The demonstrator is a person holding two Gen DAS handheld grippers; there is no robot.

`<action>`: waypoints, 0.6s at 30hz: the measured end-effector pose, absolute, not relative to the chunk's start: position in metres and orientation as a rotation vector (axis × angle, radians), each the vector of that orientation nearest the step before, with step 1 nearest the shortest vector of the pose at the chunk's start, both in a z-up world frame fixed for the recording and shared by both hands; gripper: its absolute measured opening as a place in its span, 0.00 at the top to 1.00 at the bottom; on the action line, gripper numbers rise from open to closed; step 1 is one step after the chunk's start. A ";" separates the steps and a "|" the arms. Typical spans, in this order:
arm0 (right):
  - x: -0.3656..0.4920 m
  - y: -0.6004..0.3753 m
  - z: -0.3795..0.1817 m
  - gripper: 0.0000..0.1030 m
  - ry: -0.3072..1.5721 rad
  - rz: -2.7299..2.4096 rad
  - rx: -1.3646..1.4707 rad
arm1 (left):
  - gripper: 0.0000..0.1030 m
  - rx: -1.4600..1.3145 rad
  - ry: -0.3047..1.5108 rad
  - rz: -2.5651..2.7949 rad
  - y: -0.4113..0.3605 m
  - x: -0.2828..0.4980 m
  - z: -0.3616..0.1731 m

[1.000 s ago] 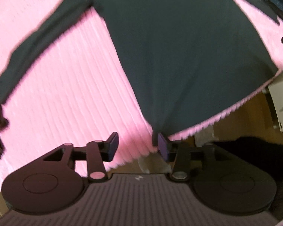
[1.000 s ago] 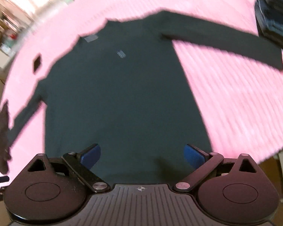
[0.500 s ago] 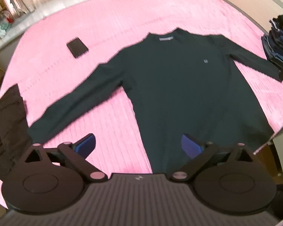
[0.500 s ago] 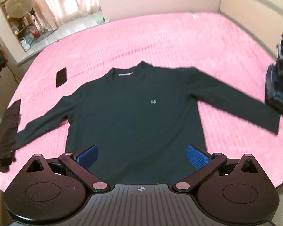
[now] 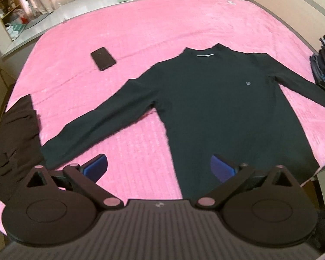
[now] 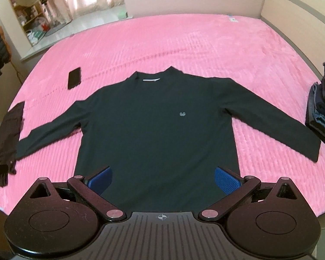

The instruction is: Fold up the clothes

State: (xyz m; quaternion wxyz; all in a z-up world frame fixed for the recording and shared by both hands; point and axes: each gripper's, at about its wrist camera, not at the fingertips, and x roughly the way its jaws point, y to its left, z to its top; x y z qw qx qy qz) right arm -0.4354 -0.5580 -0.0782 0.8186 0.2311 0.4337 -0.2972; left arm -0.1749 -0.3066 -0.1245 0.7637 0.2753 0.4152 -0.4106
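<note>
Shirt, dark and long-sleeved, lies flat on pink bedspread, both sleeves spread; both hand-held grippers gape wide, empty.

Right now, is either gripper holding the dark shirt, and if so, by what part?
Nothing is held. The left gripper and right gripper are both open above the dark shirt, which lies flat on the pink bedspread.

Left claw jaws spread wide and empty, right claw likewise wide apart, both level, pointing forward
</note>
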 end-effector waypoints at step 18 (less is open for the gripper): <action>-0.411 -0.537 -0.084 0.00 0.970 -0.622 0.497 | 0.02 0.579 0.922 -0.810 -0.277 -0.163 -0.126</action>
